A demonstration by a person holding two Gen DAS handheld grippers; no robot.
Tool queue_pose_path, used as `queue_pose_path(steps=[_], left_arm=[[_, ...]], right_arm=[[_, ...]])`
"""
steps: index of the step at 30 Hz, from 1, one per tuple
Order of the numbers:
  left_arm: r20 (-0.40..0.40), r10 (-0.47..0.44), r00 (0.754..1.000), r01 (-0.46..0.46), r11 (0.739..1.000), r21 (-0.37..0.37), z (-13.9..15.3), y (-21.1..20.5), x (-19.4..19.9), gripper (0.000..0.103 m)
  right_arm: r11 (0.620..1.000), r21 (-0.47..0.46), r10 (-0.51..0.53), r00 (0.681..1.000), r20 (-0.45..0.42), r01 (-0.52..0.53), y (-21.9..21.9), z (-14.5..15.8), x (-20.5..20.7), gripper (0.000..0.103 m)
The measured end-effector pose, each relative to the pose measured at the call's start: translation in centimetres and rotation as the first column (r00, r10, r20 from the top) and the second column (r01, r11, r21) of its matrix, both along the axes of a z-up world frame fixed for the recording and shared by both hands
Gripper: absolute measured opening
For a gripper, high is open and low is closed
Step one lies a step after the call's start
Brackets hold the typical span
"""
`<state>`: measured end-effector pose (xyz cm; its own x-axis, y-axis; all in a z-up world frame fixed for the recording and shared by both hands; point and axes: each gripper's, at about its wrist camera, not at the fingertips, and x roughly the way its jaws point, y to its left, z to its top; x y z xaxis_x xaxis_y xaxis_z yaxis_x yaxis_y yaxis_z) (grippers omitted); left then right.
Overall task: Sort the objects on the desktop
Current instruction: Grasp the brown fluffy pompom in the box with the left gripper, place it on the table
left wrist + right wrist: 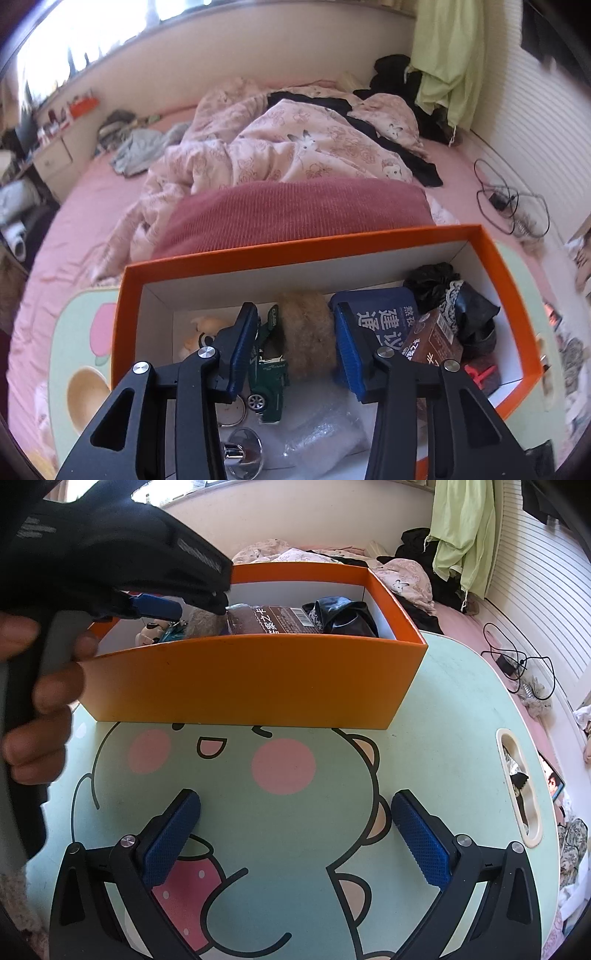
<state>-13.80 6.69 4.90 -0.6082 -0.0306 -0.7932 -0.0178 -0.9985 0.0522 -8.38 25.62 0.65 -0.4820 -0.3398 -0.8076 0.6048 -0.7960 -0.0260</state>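
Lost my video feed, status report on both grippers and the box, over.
Left gripper shut on fuzzy tan roll inside orange cardboard box. Right gripper open, empty, over the cartoon-print table. Nothing in the way.

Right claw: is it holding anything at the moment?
No. The right claw stands wide open over the bare green cartoon tabletop, with nothing between its blue pads, in front of the orange box.

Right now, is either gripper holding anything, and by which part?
The left gripper clamps the furry brown roll across its middle, over the orange box. The right gripper holds nothing.
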Motion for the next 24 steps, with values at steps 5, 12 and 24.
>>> queue_pose_path(steps=[5, 12, 24], left_arm=[[-0.060, -0.029, 0.998, 0.021, 0.992, -0.121, -0.3, 0.7, 0.8, 0.029], [-0.063, -0.086, 0.994, 0.083, 0.995, -0.058, 0.3, 0.1, 1.5, 0.023], [-0.188, -0.106, 0.977, 0.149, 0.960, 0.235, 7.5, -3.3, 8.5, 0.023]], right_arm=[[1.000, 0.002, 0.009, 1.000, -0.001, -0.009, 0.0, -0.1, -0.1, 0.103], [1.000, 0.001, 0.008, 1.000, -0.001, -0.008, 0.0, -0.2, 0.1, 0.103], [1.000, 0.000, 0.010, 1.000, -0.001, -0.010, -0.3, -0.2, 0.1, 0.103]])
